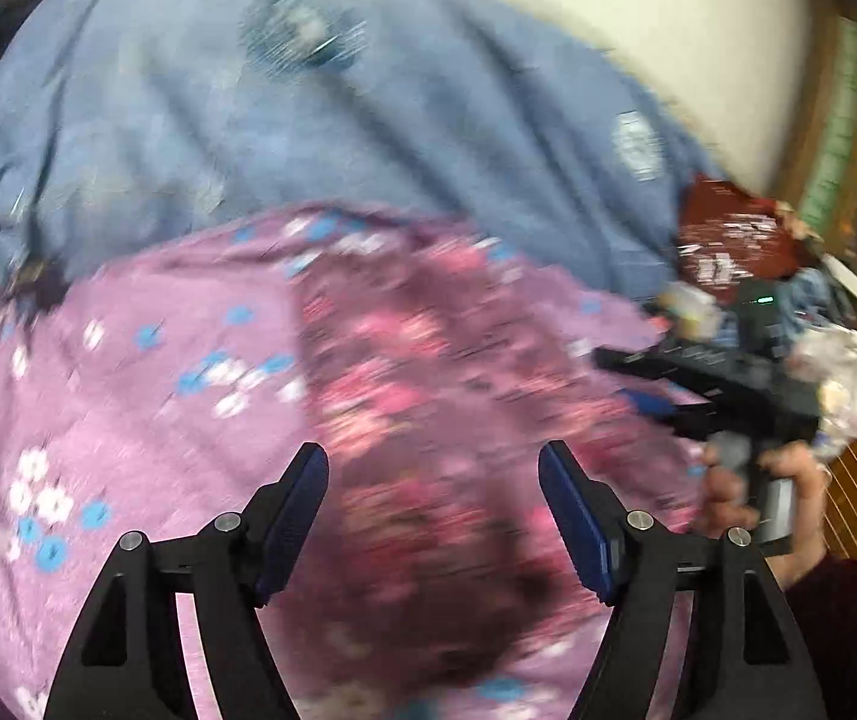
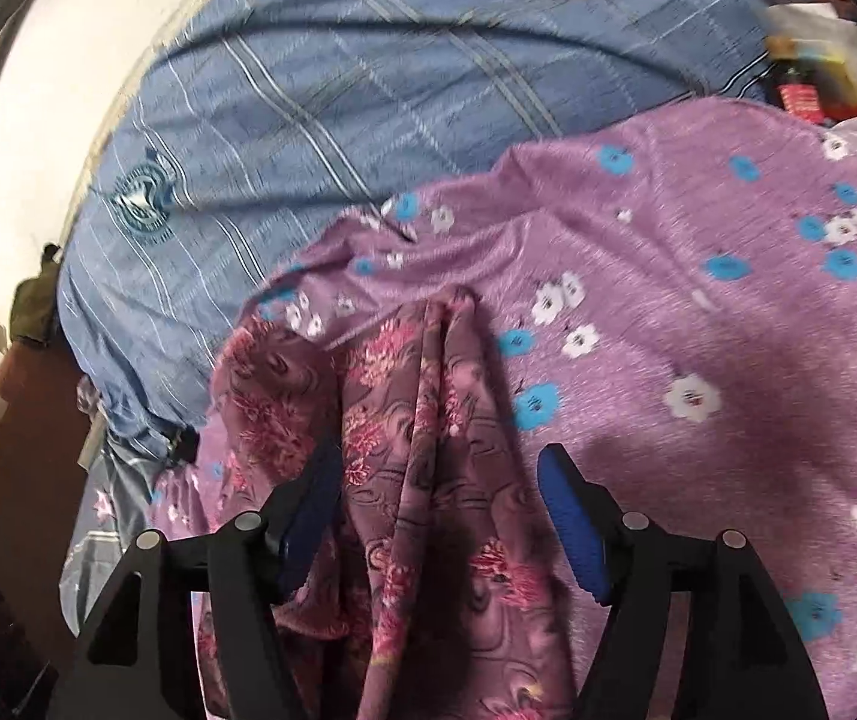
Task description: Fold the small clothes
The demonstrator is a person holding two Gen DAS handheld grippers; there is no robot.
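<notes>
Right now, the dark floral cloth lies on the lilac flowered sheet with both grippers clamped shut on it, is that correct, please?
Not quite: both grippers are open, not clamped shut. The right wrist view shows the right gripper with jaws spread around the dark floral cloth, and the left wrist view shows the left gripper equally wide. The cloth does lie on the lilac sheet.

A purple sheet [image 2: 698, 276] with blue and white flowers covers the near part of the bed. Beyond it lies a blue checked blanket [image 2: 320, 96] bearing a round emblem [image 2: 143, 201]. A white wall [image 1: 668, 18] rises behind. At the blanket's edge sits a dark red packet [image 1: 728, 234] with white print, among blurred clutter.
</notes>
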